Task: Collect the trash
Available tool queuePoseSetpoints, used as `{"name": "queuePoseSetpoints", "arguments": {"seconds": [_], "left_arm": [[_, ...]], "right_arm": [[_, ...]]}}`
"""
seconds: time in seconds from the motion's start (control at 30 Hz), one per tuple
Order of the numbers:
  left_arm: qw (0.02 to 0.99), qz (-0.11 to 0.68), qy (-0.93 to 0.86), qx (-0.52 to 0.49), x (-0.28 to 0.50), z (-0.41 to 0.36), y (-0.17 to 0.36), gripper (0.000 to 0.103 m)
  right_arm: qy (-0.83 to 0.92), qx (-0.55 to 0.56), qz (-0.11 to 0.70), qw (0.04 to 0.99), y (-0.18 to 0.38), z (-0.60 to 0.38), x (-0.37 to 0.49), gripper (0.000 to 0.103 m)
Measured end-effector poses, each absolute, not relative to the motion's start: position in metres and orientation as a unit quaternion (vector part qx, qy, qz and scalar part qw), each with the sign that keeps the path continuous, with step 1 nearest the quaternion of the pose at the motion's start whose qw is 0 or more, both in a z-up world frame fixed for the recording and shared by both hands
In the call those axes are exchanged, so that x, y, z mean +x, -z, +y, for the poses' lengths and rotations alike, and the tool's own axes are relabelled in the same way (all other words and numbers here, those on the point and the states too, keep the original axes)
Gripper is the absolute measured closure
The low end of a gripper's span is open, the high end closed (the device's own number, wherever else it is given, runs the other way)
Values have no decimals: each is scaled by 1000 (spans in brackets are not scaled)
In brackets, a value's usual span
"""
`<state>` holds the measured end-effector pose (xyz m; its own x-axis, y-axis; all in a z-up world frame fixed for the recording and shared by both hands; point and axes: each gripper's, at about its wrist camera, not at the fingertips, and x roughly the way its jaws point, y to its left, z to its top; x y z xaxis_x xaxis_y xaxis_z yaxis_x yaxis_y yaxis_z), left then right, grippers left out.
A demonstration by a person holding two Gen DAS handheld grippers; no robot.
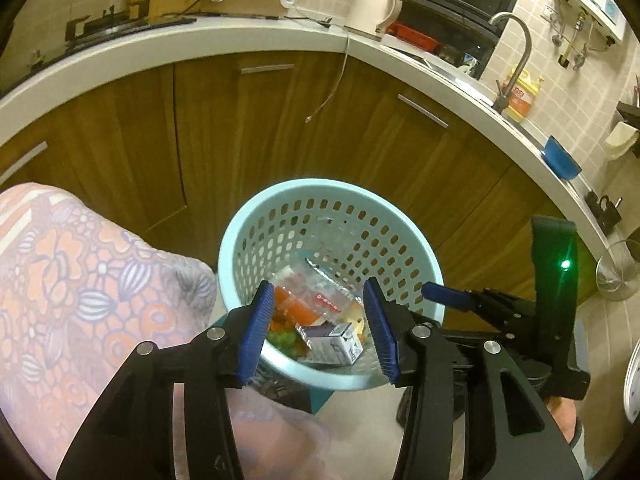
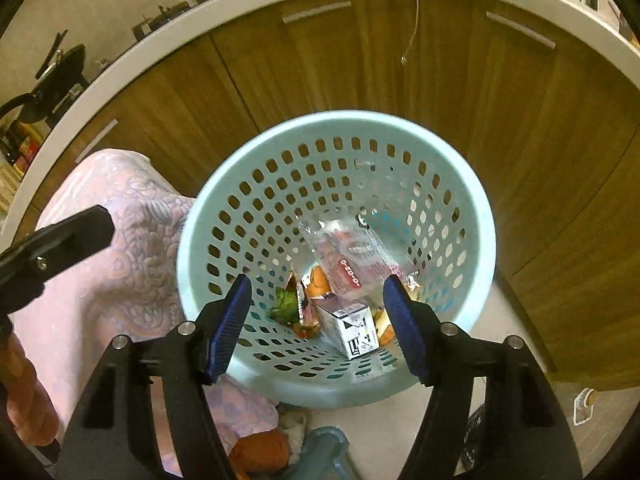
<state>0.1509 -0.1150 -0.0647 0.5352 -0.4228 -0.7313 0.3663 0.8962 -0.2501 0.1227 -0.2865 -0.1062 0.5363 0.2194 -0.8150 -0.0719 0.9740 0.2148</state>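
Note:
A light blue perforated basket [image 1: 280,196] [image 2: 224,184] stands on the floor before wooden cabinets. Inside lie a small white and purple carton [image 1: 334,342] [image 2: 352,326], a clear plastic wrapper with red print [image 1: 320,292] [image 2: 348,256], orange scraps [image 1: 292,304] and a green scrap [image 2: 285,303]. My left gripper [image 1: 318,332] is open and empty above the basket's near rim. My right gripper [image 2: 318,324] is open and empty over the basket; in the left wrist view it [image 1: 444,294] sits at the basket's right.
Wooden cabinet doors [image 1: 260,128] run behind the basket under a white counter [image 1: 200,40] with a kettle [image 1: 376,8], a faucet [image 1: 516,52] and a blue bowl [image 1: 560,158]. The person's floral-clothed leg [image 1: 80,280] [image 2: 132,240] is left of the basket.

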Motion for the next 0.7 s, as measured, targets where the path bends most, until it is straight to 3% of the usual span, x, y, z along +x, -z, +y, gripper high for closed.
{"name": "queuePoseSetpoints", "arguments": {"seconds": [0.1,0.47,0.7], "left_arm": [[885,409,223,-28,138,-103,53,57],[945,295,140,-4,62,-30,-3,32],[970,235,61,-6,19,16,-19,22]], "right_arm": [[-90,71,454,884,91,-277,115,38],[-142,61,353,923,11,-209,67,38],[-140,28,286,947,-20,-155,34,38]]}}
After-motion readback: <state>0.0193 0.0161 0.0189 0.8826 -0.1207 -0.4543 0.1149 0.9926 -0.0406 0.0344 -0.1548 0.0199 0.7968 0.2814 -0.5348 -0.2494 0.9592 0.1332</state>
